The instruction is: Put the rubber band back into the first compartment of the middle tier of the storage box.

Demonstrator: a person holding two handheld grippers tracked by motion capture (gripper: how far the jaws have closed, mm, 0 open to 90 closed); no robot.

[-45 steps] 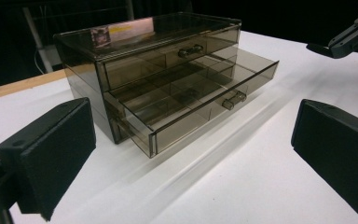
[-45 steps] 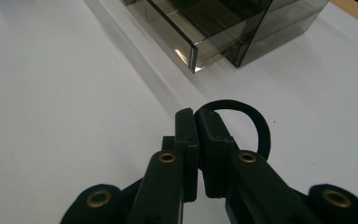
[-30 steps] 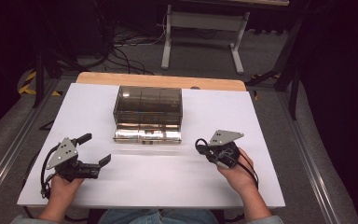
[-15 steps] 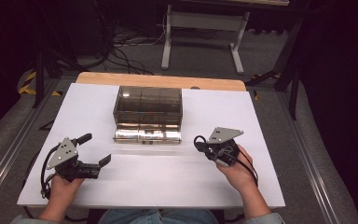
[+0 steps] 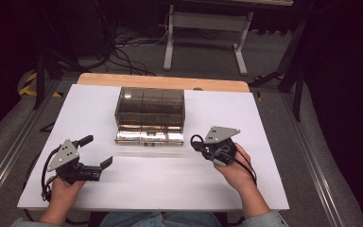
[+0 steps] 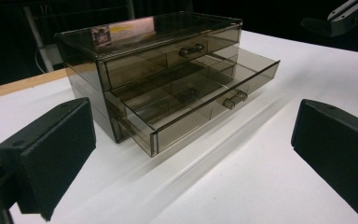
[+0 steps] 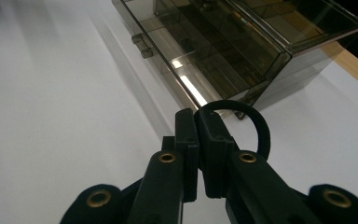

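Right gripper (image 7: 196, 140) is clamping a black hair tie (image 7: 256, 122) just right of the drawer box (image 5: 150, 106), whose lower drawer (image 6: 200, 100) is standing open. Left gripper (image 5: 97, 153) is gaping empty. Likely next: placing the tie inside.

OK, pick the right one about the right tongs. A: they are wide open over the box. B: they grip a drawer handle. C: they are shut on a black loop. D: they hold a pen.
C: in the right gripper view the right tongs are pressed together on a black loop, short of the drawer box.
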